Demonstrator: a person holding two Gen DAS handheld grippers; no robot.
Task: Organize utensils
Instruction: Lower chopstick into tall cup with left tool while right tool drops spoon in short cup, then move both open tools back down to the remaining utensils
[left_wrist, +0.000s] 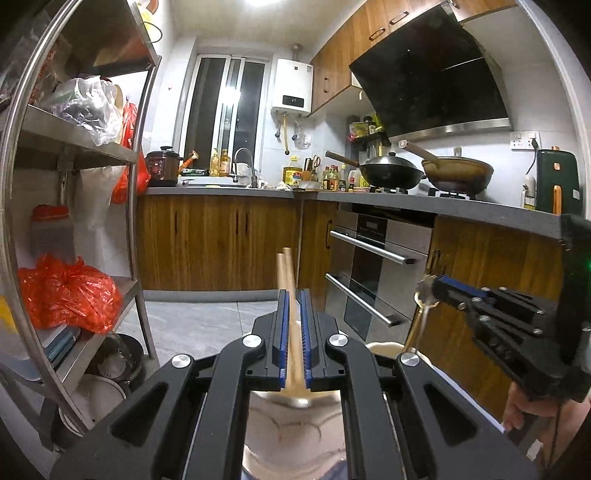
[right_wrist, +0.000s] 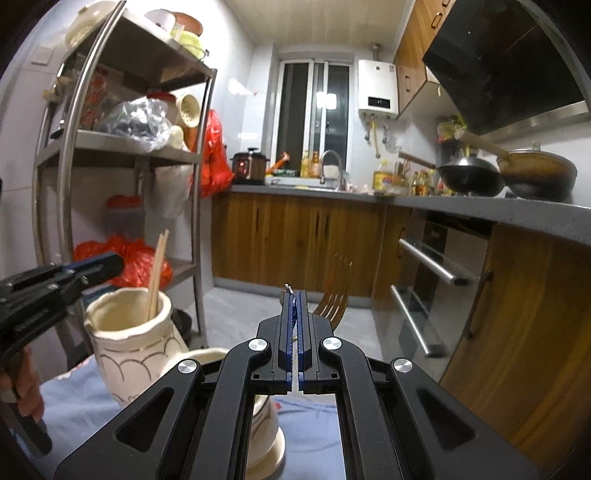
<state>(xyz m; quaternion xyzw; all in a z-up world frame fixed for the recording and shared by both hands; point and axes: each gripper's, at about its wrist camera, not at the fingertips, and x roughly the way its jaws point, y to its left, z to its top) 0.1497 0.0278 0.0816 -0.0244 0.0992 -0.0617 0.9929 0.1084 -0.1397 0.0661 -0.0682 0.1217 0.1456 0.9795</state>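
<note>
My left gripper (left_wrist: 294, 295) is shut on a pair of wooden chopsticks (left_wrist: 287, 271) that stand up between its blue pads, their lower ends over a cream ceramic holder (left_wrist: 291, 435) below. In the right wrist view the same chopsticks (right_wrist: 157, 275) stand in that cream holder (right_wrist: 127, 343), beside the left gripper (right_wrist: 110, 263). My right gripper (right_wrist: 294, 295) is shut on a golden fork (right_wrist: 334, 291), tines up. It shows in the left wrist view (left_wrist: 430, 290) holding the fork (left_wrist: 421, 321) above a second cream holder (left_wrist: 384, 349), which also shows in the right wrist view (right_wrist: 266, 424).
Both holders stand on a light blue cloth (right_wrist: 74, 398). A steel shelf rack (right_wrist: 129, 147) with bags stands to the left. A wooden cabinet run with an oven (left_wrist: 373, 273) and a counter with woks (left_wrist: 391, 171) lies ahead and to the right.
</note>
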